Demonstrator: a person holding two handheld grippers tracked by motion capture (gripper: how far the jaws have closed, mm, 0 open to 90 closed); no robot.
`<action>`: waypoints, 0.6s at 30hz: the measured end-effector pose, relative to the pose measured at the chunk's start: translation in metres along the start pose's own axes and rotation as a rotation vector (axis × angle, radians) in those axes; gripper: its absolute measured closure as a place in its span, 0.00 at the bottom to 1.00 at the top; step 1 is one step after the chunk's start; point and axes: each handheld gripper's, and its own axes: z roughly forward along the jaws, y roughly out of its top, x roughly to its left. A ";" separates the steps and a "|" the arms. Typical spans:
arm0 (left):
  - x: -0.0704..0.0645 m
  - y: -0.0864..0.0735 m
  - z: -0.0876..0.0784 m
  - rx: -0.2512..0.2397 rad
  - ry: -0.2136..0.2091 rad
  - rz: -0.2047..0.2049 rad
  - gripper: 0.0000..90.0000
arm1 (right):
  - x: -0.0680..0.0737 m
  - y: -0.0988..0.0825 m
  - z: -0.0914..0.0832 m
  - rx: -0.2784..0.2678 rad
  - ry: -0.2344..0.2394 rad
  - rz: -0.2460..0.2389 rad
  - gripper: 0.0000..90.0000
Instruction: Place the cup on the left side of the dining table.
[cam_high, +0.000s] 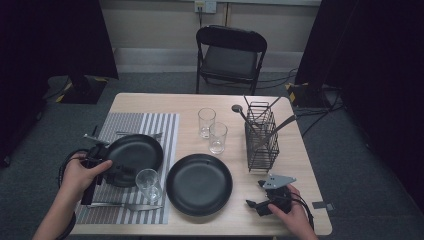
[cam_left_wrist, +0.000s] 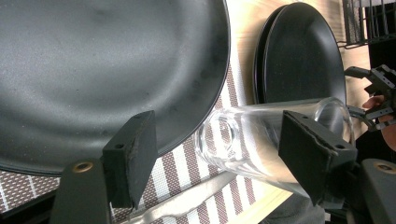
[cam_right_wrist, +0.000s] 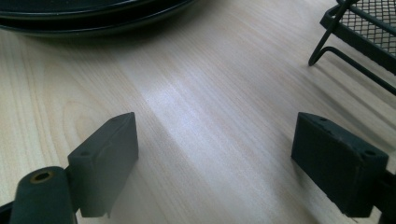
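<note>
lower left of the high view: left gripper spread wide, glass between its jaws, unclamped; 3 glasses, 2 black plates; right gripper wide open, empty, lower right.

Knife partly under glass
</note>
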 end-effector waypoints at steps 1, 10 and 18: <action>0.000 -0.001 0.000 0.002 0.003 0.000 0.31 | 0.000 0.000 0.000 -0.001 0.000 0.000 0.15; 0.004 -0.007 0.004 -0.005 -0.006 -0.004 0.31 | 0.000 0.000 0.000 0.000 0.000 0.000 0.15; 0.008 -0.011 0.008 -0.002 -0.012 0.003 0.31 | 0.000 0.000 0.000 0.000 0.000 -0.002 0.15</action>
